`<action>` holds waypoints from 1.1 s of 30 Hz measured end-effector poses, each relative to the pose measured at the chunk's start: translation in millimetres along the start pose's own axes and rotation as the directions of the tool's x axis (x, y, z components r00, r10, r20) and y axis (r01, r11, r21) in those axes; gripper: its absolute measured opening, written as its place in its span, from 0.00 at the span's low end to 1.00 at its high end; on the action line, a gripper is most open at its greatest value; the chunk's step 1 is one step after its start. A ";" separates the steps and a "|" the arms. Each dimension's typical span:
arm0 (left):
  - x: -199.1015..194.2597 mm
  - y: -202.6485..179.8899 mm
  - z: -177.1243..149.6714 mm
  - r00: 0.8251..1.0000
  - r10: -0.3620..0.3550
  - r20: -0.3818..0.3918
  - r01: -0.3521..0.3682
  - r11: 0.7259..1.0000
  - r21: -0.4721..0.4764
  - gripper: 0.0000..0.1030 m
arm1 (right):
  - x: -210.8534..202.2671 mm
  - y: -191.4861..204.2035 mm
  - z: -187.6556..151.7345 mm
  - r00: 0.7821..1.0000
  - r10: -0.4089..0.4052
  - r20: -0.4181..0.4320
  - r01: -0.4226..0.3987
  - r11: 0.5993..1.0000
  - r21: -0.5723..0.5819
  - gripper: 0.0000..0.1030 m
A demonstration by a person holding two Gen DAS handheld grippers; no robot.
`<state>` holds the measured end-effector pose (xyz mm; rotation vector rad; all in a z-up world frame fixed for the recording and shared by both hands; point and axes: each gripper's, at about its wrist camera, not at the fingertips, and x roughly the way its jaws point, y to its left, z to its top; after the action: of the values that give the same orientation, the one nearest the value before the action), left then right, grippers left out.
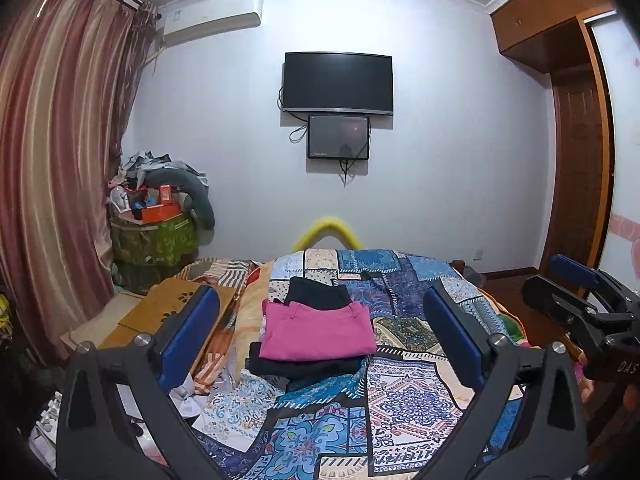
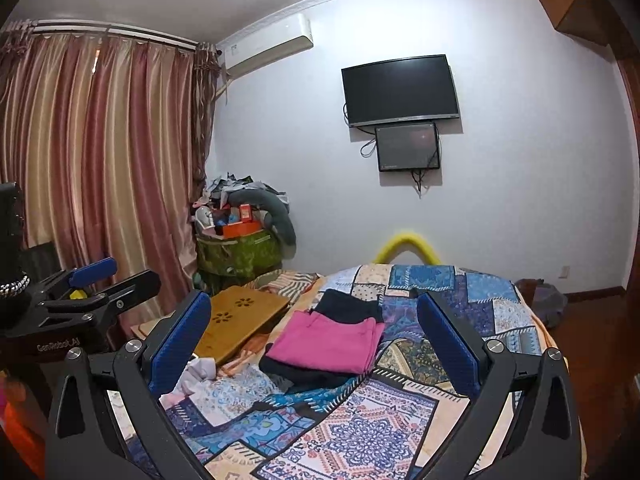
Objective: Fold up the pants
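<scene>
Folded pink pants (image 1: pixel 318 332) top a dark stack (image 1: pixel 304 366) on the bed (image 1: pixel 404 400). Left hand-held gripper (image 1: pixel 320 332) and right hand-held gripper (image 2: pixel 314 336): both spread, empty, stack at twelve o'clock.

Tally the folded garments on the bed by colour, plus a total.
Pink: 1, the pink garment on top of the near stack.
Dark: 2, the dark garment under the pink one and the black garment behind it.
Total: 3 visible; any further layers in the stack cannot be told apart. Both grippers have open jaws, holding nothing.
</scene>
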<state>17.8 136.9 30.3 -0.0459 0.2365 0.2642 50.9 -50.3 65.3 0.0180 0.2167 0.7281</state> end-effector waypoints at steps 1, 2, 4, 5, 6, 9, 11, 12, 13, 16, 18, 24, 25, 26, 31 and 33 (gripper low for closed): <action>0.6 -0.3 0.0 1.000 -0.001 -0.001 0.001 1.000 -0.001 1.00 | 0.2 0.0 -0.3 1.000 -0.002 0.000 0.002 1.000 -0.001 0.99; 1.4 0.1 1.2 1.000 -0.001 -0.002 0.001 1.000 -0.001 1.00 | -0.2 0.0 0.1 1.000 -0.004 -0.001 0.004 1.000 -0.001 0.99; 1.1 -0.3 1.5 1.000 0.001 -0.001 -0.001 1.000 0.001 1.00 | -0.7 -0.6 0.3 1.000 -0.004 -0.002 0.004 1.000 0.001 0.99; 1.5 -0.4 1.9 1.000 0.002 0.000 -0.002 1.000 0.003 1.00 | -1.3 -1.0 0.8 1.000 -0.004 -0.002 0.004 1.000 0.003 0.99; 1.9 -0.3 1.4 1.000 0.001 0.001 -0.001 1.000 0.004 1.00 | -1.8 -1.1 1.2 1.000 -0.005 -0.001 0.005 1.000 0.004 0.99; 3.5 -0.1 2.2 1.000 -0.007 0.000 0.007 1.000 0.003 1.00 | -2.6 -1.6 2.2 1.000 -0.005 -0.001 0.005 1.000 0.006 0.99; 4.5 -0.2 2.1 1.000 -0.007 0.000 0.007 1.000 0.005 1.00 | -2.4 -1.9 2.2 1.000 -0.005 -0.001 0.005 1.000 0.007 0.99; 4.4 -0.3 2.0 1.000 -0.006 0.000 0.006 1.000 0.006 1.00 | -2.4 -2.2 2.4 1.000 -0.006 -0.002 0.006 1.000 0.008 0.99; 4.2 -0.5 1.7 1.000 -0.007 0.000 0.007 1.000 0.006 1.00 | -1.2 -1.9 1.9 1.000 -0.006 -0.003 0.006 1.000 0.008 0.99; 4.6 -1.2 0.2 1.000 -0.014 0.000 0.014 1.000 0.007 1.00 | -1.4 -2.1 2.8 1.000 -0.010 -0.003 0.010 1.000 0.007 0.99; 4.5 -1.3 0.0 1.000 -0.017 0.001 0.017 1.000 0.010 1.00 | -2.0 -2.3 3.1 1.000 -0.010 -0.003 0.010 1.000 0.008 0.99; 2.8 0.6 0.7 1.000 -0.022 0.006 0.022 1.000 0.012 1.00 | -3.0 -2.2 2.8 1.000 -0.010 -0.003 0.010 1.000 0.010 0.99; 2.7 0.4 0.5 1.000 -0.029 0.005 0.029 0.999 0.016 1.00 | -3.0 -2.4 2.6 1.000 -0.010 -0.003 0.010 1.000 0.010 0.99; 2.9 0.1 0.5 0.999 -0.038 0.003 0.038 0.999 0.018 1.00 | -3.0 -2.4 2.6 1.000 -0.010 -0.002 0.010 1.000 0.010 0.99; 4.2 -0.1 0.3 0.998 -0.066 -0.010 0.066 0.998 0.018 1.00 | -3.1 -2.1 2.8 1.000 -0.013 0.000 0.013 1.000 0.009 0.99; 4.3 -0.6 0.9 0.998 -0.065 -0.010 0.065 0.998 0.023 1.00 | -3.6 -1.6 2.9 1.000 -0.020 0.000 0.020 1.000 0.004 0.99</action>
<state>22.2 137.4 30.2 -0.0316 0.2467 0.1961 50.0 -53.7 68.7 0.0198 0.2186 0.7081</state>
